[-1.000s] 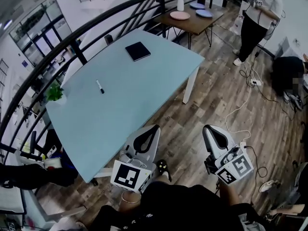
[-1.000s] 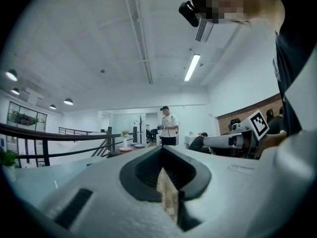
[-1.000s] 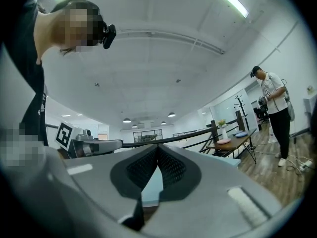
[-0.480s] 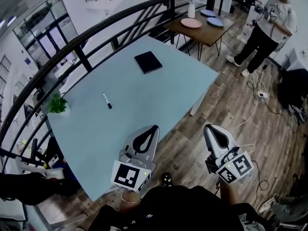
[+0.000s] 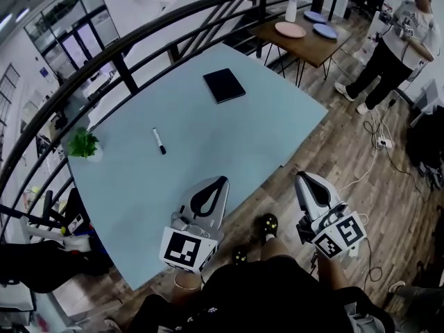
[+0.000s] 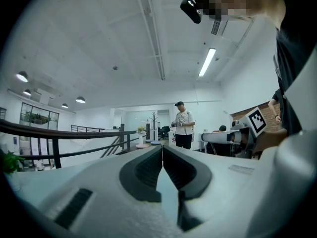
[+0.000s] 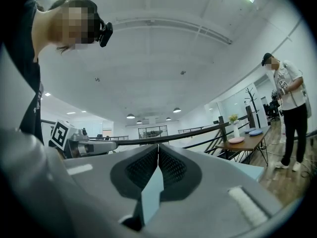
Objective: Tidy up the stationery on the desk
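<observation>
1. An open-plan office with a wood-plank floor [image 5: 333, 151] holds a light blue desk [image 5: 208, 158]. A dark curved railing [image 5: 139, 44] runs behind the desk's far side.
2. Nearest the camera, the person holds 2 white grippers side by side, both pointing level toward the desk.
3. The left gripper [image 5: 222, 180] reaches over the desk's near edge. Its own view shows the 2 jaws pressed together at the tips with nothing between them.
4. The right gripper [image 5: 300, 177] is off the desk, over the floor just beyond the near edge. Its jaws also meet, and they hold nothing.
5. The person's dark shoes [image 5: 267, 224] show on the floor between the 2 grippers.
6. Farther in, a marker pen [image 5: 159, 141] lies flat on the desk's left half, well apart from both grippers. Its near end looks black, though it is small in the head view.
7. To the left, at the desk's edge, stands a small green potted plant [image 5: 84, 144].
8. Beyond the marker pen, toward the far corner, a black notebook [image 5: 224, 85] lies closed and flat.
9. Past the desk stands a wooden table [image 5: 305, 44] with a pink plate [image 5: 290, 30], a blue plate [image 5: 323, 30] and a white vase of flowers [image 5: 292, 5].
10. At the far right another person [image 5: 395, 40] stands on the floor, with cables [image 5: 378, 144] trailing nearby.
</observation>
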`<state>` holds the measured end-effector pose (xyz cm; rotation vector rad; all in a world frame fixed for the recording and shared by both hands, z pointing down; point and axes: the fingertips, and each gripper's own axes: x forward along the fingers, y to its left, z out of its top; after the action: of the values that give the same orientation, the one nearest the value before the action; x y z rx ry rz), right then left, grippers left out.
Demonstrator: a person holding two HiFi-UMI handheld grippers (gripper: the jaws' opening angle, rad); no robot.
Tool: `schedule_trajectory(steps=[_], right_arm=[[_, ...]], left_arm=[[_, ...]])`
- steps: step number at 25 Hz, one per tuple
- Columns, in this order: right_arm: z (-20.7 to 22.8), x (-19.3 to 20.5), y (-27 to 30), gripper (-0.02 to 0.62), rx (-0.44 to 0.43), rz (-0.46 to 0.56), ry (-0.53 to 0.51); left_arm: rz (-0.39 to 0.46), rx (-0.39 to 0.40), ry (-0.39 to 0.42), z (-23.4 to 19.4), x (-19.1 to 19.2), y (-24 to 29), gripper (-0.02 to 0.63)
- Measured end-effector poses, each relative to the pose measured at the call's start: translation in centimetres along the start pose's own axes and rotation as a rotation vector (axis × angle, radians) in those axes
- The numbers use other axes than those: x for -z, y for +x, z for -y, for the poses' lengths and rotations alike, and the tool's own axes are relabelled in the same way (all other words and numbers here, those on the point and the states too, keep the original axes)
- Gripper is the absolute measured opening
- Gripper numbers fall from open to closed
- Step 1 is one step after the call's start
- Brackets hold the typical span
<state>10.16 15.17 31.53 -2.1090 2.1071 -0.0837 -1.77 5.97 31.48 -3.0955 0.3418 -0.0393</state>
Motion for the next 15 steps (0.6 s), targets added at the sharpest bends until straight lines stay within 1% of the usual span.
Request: schedule_trajectory(steps=[3, 7, 10, 15], right_arm=[[1.6, 0.1, 1.8, 0.005, -0.024, -0.004, -0.001], [4.3, -0.2, 5.0, 0.005, -0.064, 0.005, 0.008], [6.5, -0.4, 7.8, 0.005, -0.104, 0.002, 0.011], [10.4, -0.1, 12.7, 0.005, -0.162, -0.005, 0.016]], left_arm=[[-0.011, -0.025, 0.003, -0.9, 0.4, 1.4, -0.002], [-0.020, -0.080, 0.004, -3.1, 0.5, 3.6, 0.002], [-0.019, -0.125, -0.006, -5.0, 0.4, 5.9, 0.002], [-0.023, -0.177, 0.014, -7.3, 0.4, 10.0, 0.005]])
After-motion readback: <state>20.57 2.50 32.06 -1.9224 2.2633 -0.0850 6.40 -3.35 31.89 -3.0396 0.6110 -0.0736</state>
